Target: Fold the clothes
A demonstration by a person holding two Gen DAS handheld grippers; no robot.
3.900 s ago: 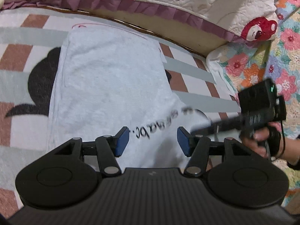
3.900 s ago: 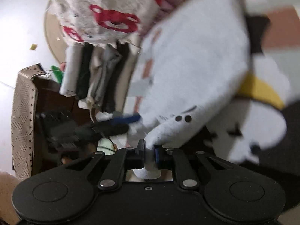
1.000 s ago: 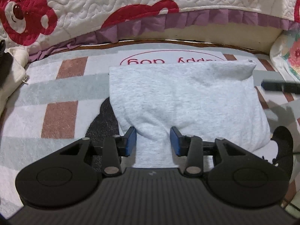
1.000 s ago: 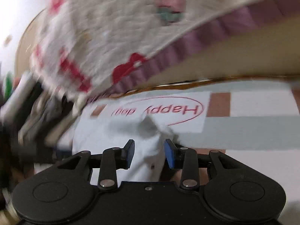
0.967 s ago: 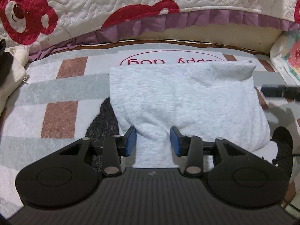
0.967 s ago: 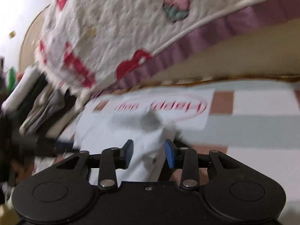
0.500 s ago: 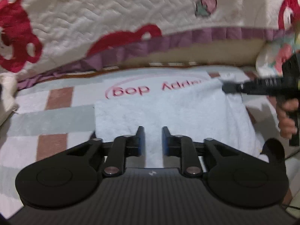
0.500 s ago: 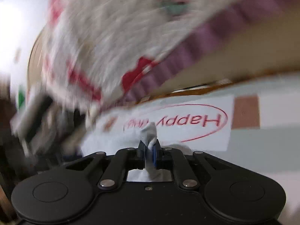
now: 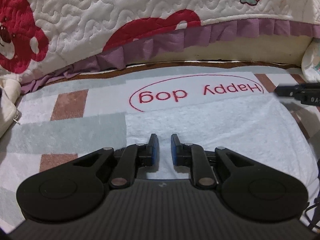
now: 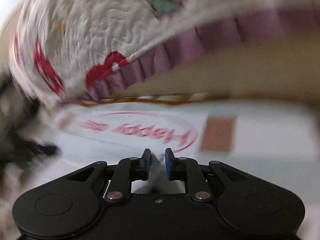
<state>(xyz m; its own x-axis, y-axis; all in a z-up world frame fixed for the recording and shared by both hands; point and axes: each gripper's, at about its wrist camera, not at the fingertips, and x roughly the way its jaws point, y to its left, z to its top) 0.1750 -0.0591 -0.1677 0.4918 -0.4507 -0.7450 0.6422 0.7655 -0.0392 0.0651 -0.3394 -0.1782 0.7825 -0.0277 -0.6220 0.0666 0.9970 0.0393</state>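
On the checked mat [image 9: 68, 104], the soft, limp white garment [image 9: 220, 124] folds easily; grip its edges. The left gripper [image 9: 163, 150] stands narrowly open over the cloth, having just closed further; the right gripper [image 10: 156, 165], just reopened slightly, pinches nothing.

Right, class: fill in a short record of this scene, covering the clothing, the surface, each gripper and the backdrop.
Clothing: pale folded garment, lying flat on the rug
Surface: checked rug printed "Happy dog"
Left gripper: over the garment, jaws narrowly apart, just been closing
Right gripper: jaws slightly apart, just been opening, cloth showing between them
Backdrop: quilted bedspread with purple frill
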